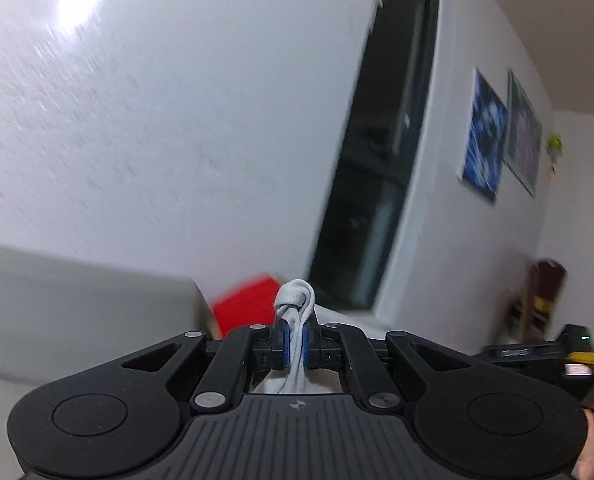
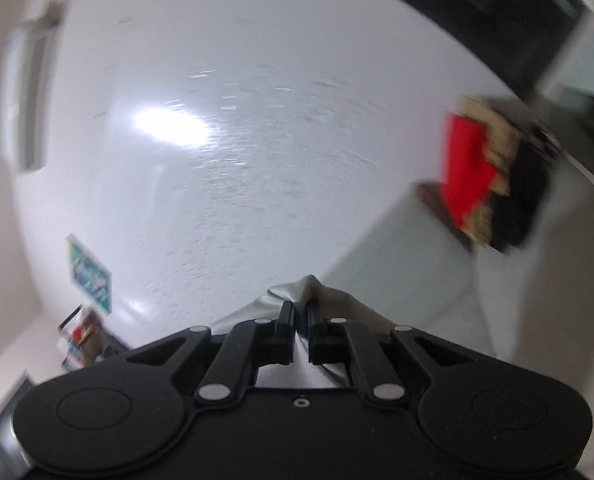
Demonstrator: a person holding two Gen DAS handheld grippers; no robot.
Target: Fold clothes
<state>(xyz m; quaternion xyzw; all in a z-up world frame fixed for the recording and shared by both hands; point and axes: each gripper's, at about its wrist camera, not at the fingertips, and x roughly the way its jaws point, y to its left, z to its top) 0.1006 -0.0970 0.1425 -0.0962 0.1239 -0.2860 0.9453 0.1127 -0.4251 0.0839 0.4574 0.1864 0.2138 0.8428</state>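
A: What is the left hand-held gripper [image 1: 295, 345] doing?

B: It is clenched on a bunch of pale grey cloth [image 1: 296, 305]; the fabric pokes up in a loop above the blue pads [image 1: 284, 344] and hangs down below them; behind it are a white wall [image 1: 157, 140], a dark window [image 1: 385, 152] and two blurred posters [image 1: 483, 136].

A: And the right hand-held gripper [image 2: 301, 322]?

B: Its jaws stand nearly together, pinching the same pale cloth [image 2: 309, 286]; the fabric rises in a small peak just past the fingertips and spreads to both sides beneath them.

A: So where is the garment?

B: Held up in the air by both grippers, in front of the wall; a red object [image 2: 467, 168] sits to the right in the right wrist view, too blurred to name; both views are smeared.
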